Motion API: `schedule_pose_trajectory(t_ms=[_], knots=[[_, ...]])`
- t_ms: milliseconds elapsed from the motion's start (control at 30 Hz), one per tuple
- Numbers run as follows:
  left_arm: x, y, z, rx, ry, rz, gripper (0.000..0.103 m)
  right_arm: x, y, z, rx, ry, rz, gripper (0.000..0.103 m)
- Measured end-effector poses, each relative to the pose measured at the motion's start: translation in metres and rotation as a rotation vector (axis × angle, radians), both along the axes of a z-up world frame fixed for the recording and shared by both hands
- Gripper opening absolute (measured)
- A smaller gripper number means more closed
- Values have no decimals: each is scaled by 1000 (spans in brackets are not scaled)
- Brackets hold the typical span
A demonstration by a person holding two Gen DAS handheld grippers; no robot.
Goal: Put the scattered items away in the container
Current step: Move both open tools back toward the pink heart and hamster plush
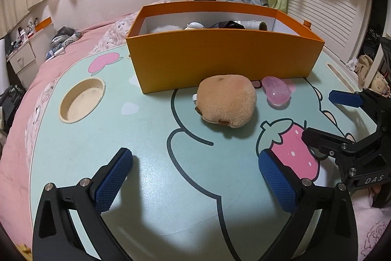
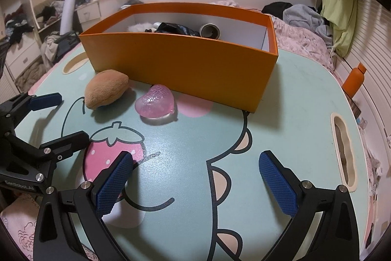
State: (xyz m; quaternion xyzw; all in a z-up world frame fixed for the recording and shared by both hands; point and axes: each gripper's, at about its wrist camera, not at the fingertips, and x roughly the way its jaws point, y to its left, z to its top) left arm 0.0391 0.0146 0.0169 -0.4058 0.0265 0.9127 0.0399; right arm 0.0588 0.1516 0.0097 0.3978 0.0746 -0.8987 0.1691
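Observation:
An orange box (image 1: 220, 58) stands at the far side of the green cartoon table (image 1: 151, 133); it also shows in the right wrist view (image 2: 185, 67), holding a tape roll (image 2: 209, 31), a black item and white items. A tan plush toy (image 1: 227, 100) (image 2: 106, 88) lies in front of the box. A pink heart-shaped case (image 1: 277, 91) (image 2: 156, 102) lies beside it. My left gripper (image 1: 195, 177) is open and empty, short of the plush. My right gripper (image 2: 195, 177) is open and empty, short of the heart case. Each gripper shows at the other view's edge.
A round cup recess (image 1: 81, 100) sits at the table's left and a slot handle (image 2: 343, 151) at its right. An orange bottle (image 2: 354, 81) stands off the right edge. Pink bedding (image 1: 36, 94) and heaps of clothes (image 2: 303, 14) surround the table.

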Motion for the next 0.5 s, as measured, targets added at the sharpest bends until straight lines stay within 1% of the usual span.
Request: schedule_pose_trajectory(t_ms=[300,500], knots=[[0,-1,0,0,0,0,103,1,-1,0,0,-1,5,103],[1,-1,-1,4,0,0,103,-9,-9,2,15,-4,52,103]])
